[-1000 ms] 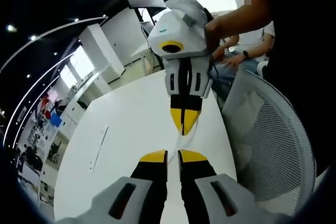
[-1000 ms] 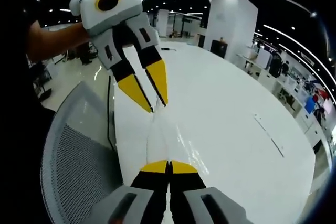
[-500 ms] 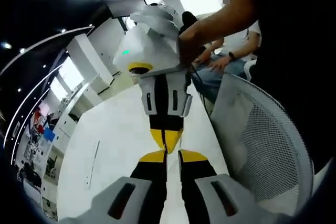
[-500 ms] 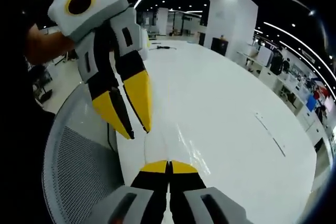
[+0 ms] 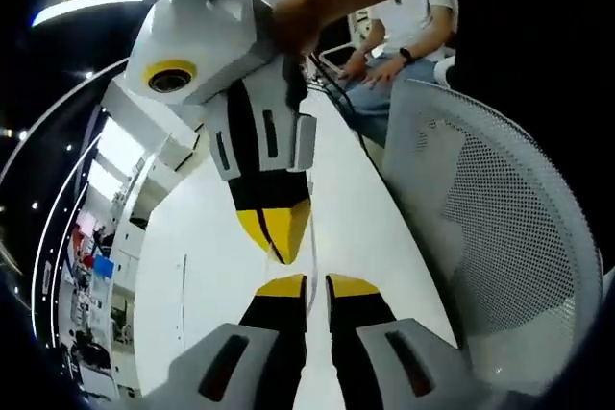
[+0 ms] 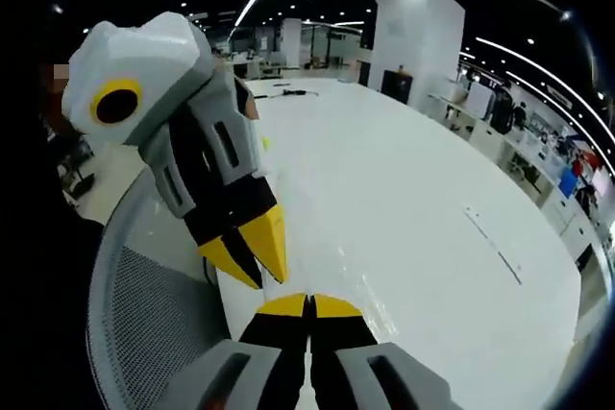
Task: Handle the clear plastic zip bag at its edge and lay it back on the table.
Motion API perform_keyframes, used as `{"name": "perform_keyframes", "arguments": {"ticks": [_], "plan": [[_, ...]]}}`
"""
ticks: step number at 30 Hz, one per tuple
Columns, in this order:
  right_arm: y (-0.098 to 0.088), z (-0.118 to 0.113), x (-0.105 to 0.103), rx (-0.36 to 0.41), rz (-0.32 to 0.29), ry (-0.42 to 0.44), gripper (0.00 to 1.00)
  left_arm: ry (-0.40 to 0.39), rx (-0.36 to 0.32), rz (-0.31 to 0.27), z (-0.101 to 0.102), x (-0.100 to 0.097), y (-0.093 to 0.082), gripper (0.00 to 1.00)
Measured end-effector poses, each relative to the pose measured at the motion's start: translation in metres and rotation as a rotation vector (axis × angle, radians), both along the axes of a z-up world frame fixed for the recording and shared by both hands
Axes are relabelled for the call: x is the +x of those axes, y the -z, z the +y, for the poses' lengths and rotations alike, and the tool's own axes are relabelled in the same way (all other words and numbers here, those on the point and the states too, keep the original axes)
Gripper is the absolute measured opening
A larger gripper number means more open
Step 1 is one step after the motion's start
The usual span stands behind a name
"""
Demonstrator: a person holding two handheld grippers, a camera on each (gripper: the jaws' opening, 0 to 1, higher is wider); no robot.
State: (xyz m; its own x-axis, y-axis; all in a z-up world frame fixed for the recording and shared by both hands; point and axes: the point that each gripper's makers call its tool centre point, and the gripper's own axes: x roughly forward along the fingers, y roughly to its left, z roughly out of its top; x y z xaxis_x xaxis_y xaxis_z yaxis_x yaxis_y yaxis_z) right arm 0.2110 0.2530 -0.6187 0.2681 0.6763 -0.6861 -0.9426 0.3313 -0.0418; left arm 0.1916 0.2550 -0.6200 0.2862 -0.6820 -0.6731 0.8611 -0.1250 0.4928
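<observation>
Both pairs of jaws are pressed together, yellow tips nose to nose: the left gripper (image 5: 317, 285) and the right gripper (image 6: 309, 305) each seem to pinch an edge of the clear plastic zip bag (image 5: 313, 254). The film is so thin and transparent between them that I can make out only a faint glossy strip, so the grasp is a judgement, not a certainty. The bag is bunched short between the grippers, held just above the near edge of the white table (image 6: 423, 228). So the edge handling looks done; laying the bag flat and letting go remain. Beside the table stands a mesh office chair (image 5: 500, 228), and beyond it a seated person (image 5: 408, 21) waits.
</observation>
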Motion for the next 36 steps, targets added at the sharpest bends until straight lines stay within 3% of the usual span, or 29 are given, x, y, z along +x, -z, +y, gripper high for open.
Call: {"name": "perform_keyframes", "arguments": {"ticks": [8, 16, 22, 36], "plan": [[-0.017, -0.002, 0.011, 0.020, -0.054, 0.041, 0.00, 0.005, 0.010, -0.051, 0.000, 0.000, -0.001, 0.00], [-0.053, -0.001, 0.038, 0.087, -0.194, 0.152, 0.00, 0.001, 0.044, -0.031, 0.002, -0.003, 0.005, 0.00], [-0.073, 0.000, 0.045, 0.113, -0.259, 0.186, 0.00, -0.022, 0.035, -0.021, 0.002, -0.002, 0.005, 0.00], [-0.077, -0.008, 0.050, 0.123, -0.294, 0.250, 0.00, -0.063, -0.012, 0.027, 0.002, -0.009, 0.004, 0.00]]}}
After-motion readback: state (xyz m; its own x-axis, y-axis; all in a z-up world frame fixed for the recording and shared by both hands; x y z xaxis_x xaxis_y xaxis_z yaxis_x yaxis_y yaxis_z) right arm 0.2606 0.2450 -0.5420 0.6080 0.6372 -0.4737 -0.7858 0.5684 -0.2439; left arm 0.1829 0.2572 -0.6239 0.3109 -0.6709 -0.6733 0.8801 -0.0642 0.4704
